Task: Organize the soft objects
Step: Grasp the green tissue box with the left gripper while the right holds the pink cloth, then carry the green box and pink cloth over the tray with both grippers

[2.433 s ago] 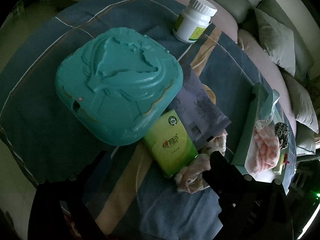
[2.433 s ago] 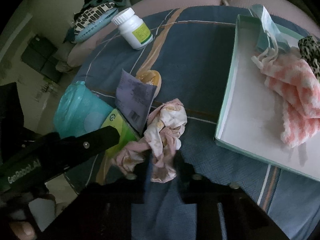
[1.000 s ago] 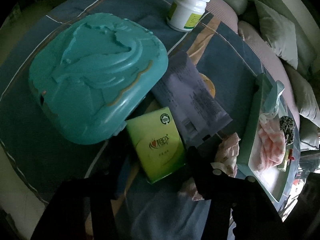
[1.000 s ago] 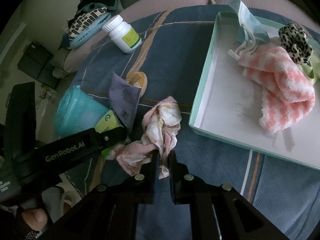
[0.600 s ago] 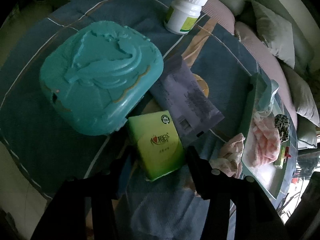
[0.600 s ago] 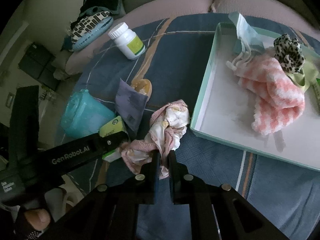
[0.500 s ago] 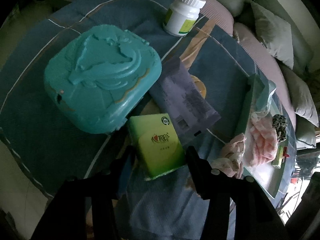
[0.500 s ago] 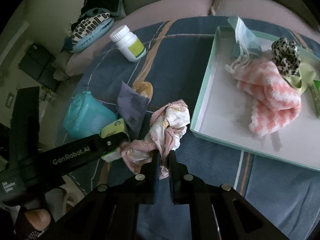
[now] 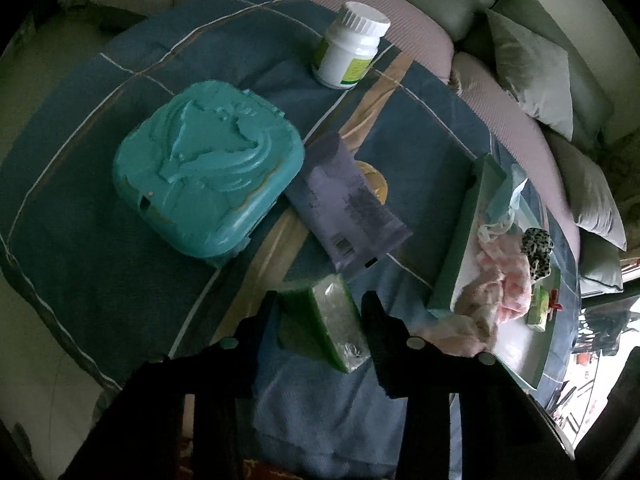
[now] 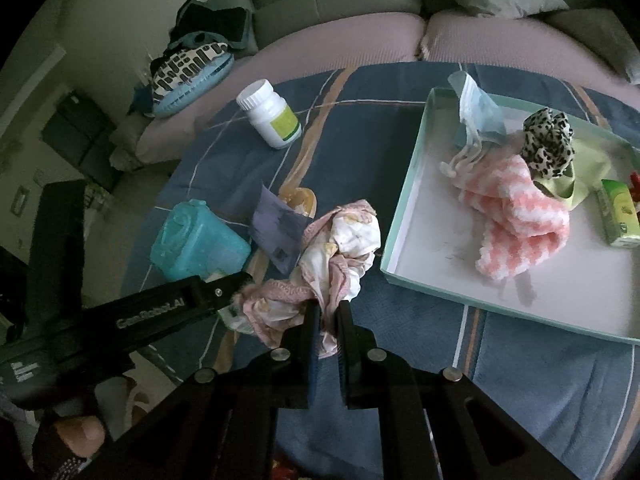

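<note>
My left gripper (image 9: 318,306) is shut on a green tissue pack (image 9: 326,322) and holds it tilted above the blue blanket. My right gripper (image 10: 326,312) is shut on a crumpled pink and white cloth (image 10: 340,244) and holds it lifted, just left of the mint tray (image 10: 404,200). The cloth also shows in the left wrist view (image 9: 468,326) at the tray's (image 9: 460,248) near corner. In the tray lie a pink striped towel (image 10: 516,224), a leopard scrunchie (image 10: 548,142), a blue face mask (image 10: 476,104) and another green pack (image 10: 620,216).
A teal plastic box (image 9: 208,184), a purple pouch (image 9: 344,212) over a yellow item (image 9: 374,180) and a white pill bottle (image 9: 350,50) lie on the blanket. Sofa cushions (image 9: 532,72) stand behind. The left gripper's arm (image 10: 120,320) crosses the right wrist view.
My left gripper closed on the green tissue pack and lifted it off the blanket, tilting it. My right gripper rose with the cloth, away from the blanket.
</note>
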The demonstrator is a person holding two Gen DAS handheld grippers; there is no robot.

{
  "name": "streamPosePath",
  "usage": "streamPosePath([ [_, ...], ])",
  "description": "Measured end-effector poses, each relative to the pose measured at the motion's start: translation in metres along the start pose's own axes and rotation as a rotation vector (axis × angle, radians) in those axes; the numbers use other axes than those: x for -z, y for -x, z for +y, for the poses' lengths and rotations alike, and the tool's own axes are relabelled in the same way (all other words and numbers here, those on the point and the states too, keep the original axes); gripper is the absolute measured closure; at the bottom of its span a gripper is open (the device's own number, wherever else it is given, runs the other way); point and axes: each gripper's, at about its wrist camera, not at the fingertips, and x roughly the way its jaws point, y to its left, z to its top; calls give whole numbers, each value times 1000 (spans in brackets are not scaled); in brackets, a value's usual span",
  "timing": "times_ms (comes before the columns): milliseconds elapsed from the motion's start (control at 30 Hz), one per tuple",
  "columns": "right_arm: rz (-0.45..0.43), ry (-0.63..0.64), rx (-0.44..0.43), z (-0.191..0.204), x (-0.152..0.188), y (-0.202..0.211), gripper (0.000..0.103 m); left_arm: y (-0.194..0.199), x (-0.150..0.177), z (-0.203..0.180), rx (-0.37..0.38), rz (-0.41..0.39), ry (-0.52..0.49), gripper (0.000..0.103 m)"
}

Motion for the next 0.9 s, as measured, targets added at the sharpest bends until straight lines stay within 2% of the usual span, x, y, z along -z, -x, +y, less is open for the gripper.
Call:
streamPosePath([
  [133,-1,-3,3,-1,1,3,95,-5,0,6,10,9,14,63],
  [533,-22,-8,7,-4,-3,10,95,1,-1,-4,21,4,-27,67],
  [767,-46,-15,8,-6,-6,20,95,17,-2,-15,48,-31,-56,68],
  [900,-90,-9,14,-6,-11,36,95,38,-4,-25,95,-70,-75,68],
])
